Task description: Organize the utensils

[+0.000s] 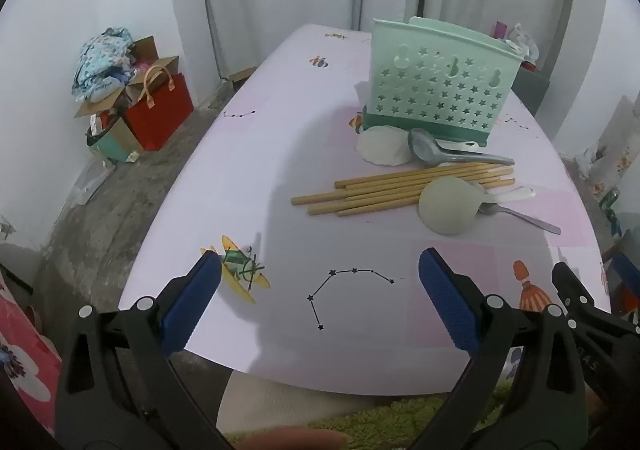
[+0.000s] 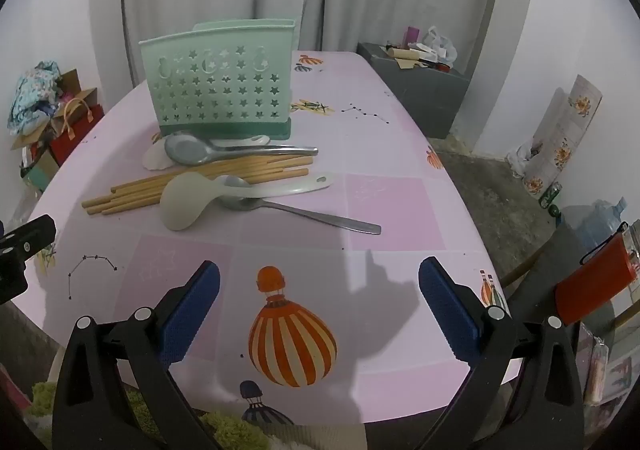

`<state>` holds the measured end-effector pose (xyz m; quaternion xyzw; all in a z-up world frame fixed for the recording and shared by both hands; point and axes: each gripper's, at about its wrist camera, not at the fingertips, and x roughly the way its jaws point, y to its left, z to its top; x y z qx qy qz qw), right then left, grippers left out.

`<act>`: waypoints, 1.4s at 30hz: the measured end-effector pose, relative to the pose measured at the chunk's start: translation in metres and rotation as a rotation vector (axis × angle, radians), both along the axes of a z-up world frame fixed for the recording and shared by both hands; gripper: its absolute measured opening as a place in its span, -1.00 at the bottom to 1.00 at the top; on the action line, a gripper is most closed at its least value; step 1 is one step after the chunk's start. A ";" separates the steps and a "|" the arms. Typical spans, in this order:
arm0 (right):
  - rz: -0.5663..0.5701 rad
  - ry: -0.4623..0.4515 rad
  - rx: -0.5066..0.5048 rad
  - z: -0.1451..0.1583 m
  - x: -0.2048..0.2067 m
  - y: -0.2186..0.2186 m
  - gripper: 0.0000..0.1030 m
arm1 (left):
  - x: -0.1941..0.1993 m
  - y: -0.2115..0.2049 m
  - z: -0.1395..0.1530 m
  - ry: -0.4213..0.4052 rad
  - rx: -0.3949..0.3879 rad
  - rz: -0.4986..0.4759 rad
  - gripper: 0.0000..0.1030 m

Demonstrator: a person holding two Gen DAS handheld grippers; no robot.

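Note:
A mint green star-holed utensil basket (image 1: 436, 86) (image 2: 224, 86) stands upright on the pink table. In front of it lies a pile: a steel ladle-spoon (image 1: 448, 154) (image 2: 224, 150), several wooden chopsticks (image 1: 384, 190) (image 2: 160, 186), a pale plastic rice spoon (image 1: 452, 206) (image 2: 208, 198), a small steel spoon (image 1: 524, 218) (image 2: 316, 216) and a white spoon (image 1: 384, 148) by the basket's foot. My left gripper (image 1: 320, 282) is open and empty, near the table's front edge. My right gripper (image 2: 320, 282) is open and empty, above a balloon print, short of the pile.
The pink tablecloth (image 1: 240, 178) (image 2: 400, 154) carries printed planes, balloons and constellations. Boxes and a red bag (image 1: 156, 114) stand on the floor at the left. A grey cabinet (image 2: 416, 90) with clutter stands behind the table at the right. The right gripper shows in the left wrist view (image 1: 592, 290).

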<state>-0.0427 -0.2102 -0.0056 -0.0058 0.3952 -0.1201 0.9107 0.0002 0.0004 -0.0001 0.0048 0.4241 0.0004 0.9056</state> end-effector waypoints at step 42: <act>-0.003 -0.011 -0.010 0.004 -0.003 -0.001 0.88 | -0.003 -0.004 0.003 -0.005 0.002 -0.025 0.84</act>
